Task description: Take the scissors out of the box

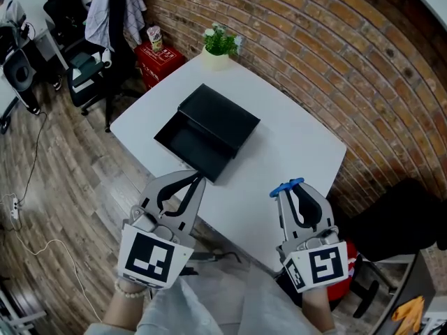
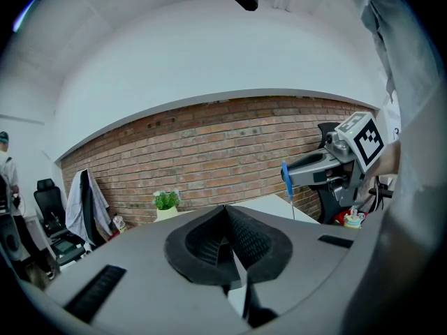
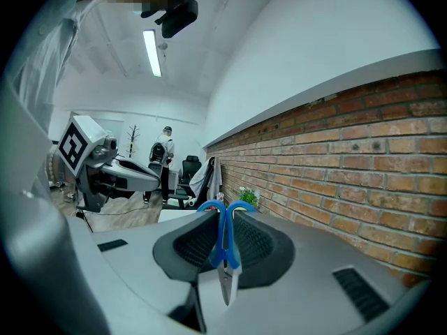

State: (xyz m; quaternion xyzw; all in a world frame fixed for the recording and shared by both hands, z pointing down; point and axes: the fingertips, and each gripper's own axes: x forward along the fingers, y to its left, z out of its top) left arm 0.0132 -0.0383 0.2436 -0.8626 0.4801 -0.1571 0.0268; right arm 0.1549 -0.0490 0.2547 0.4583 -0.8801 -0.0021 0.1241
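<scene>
Closest, clamped the blue-handled scissors point(image 3: 223, 246) between the jaws of the right gripper point(image 1: 290, 187), over the near part of the white table point(image 1: 307, 152) and well clear of the box. Alongside, held the left gripper point(image 1: 198, 180) with jaws together on nothing, tips just beside the near corner of the open black box point(image 1: 209, 128). Farther off, saw a potted plant point(image 1: 220, 42) at the table's far corner by the brick wall point(image 1: 314, 40).

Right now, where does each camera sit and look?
Head view: on the head, looking down at table and box; left gripper, right gripper show.
Left gripper view: rides that gripper, faces the brick wall; shut jaws show.
Right gripper view: rides that gripper, faces along the wall; jaws clamp scissors.
Both gripper views share the plant.
</scene>
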